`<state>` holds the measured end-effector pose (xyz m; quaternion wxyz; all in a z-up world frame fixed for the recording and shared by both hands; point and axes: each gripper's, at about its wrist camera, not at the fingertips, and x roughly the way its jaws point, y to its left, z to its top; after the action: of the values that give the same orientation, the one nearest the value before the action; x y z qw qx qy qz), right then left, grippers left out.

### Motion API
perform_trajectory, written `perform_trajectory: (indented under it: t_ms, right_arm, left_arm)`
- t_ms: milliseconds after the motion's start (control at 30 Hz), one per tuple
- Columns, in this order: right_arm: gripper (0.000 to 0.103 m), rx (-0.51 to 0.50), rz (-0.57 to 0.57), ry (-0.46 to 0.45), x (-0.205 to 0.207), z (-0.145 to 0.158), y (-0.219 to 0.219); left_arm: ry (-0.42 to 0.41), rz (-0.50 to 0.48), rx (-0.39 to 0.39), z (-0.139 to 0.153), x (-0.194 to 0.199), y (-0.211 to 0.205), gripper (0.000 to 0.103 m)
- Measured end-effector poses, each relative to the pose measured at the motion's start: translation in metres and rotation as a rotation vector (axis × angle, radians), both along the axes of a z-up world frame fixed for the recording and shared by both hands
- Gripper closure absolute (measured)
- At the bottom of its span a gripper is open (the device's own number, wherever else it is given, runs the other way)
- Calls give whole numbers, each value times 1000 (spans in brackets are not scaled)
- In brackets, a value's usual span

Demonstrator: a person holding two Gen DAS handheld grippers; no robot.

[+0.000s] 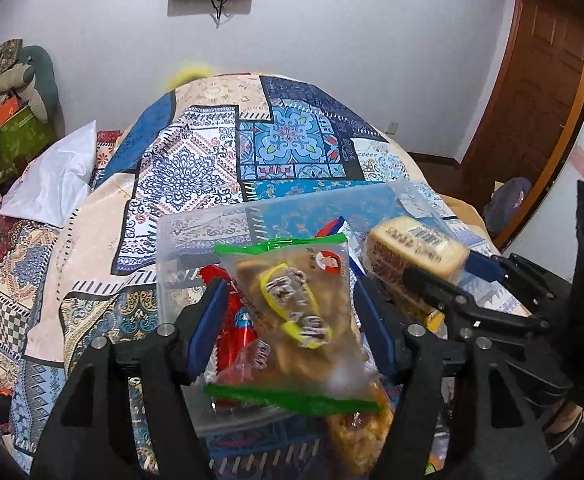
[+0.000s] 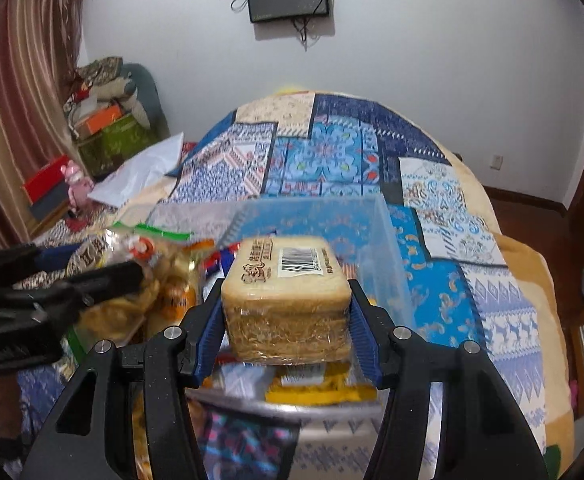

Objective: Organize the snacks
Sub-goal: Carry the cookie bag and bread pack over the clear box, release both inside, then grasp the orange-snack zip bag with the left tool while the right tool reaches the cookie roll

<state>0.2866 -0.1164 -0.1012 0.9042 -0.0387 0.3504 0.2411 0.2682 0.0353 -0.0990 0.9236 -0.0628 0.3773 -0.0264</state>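
Left hand-held gripper (image 1: 288, 312) grips green-edged snack bag (image 1: 292, 304) above clear bin (image 1: 196, 224).

You can see a barcode label on the wrapped bread block (image 2: 286, 280), with brown printed characters and a small animal logo beside it, too blurred to read. The green-edged snack bag (image 1: 292, 312) carries large white characters and a round portrait logo, also unreadable.

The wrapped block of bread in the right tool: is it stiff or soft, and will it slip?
The wrapped bread block probably yields: it looks spongy, so a hard squeeze by the right tool may dent it. Its clear film looks glossy, so it could slip a little. Its blocky shape suggests it will not roll.
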Motion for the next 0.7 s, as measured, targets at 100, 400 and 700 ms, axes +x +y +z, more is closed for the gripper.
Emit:
perform_trajectory:
  t_ms: [100, 400, 700]
  right_arm:
    - [47, -33, 3, 0, -7, 4, -2]
    - [37, 12, 4, -28, -47, 36, -21]
    - [33, 34, -24, 34, -100, 26, -45]
  left_arm:
    - [-8, 5, -17, 9, -11, 3, 38]
    - [-29, 8, -14, 31, -66, 5, 23]
    - [80, -17, -15, -7, -125, -1, 21]
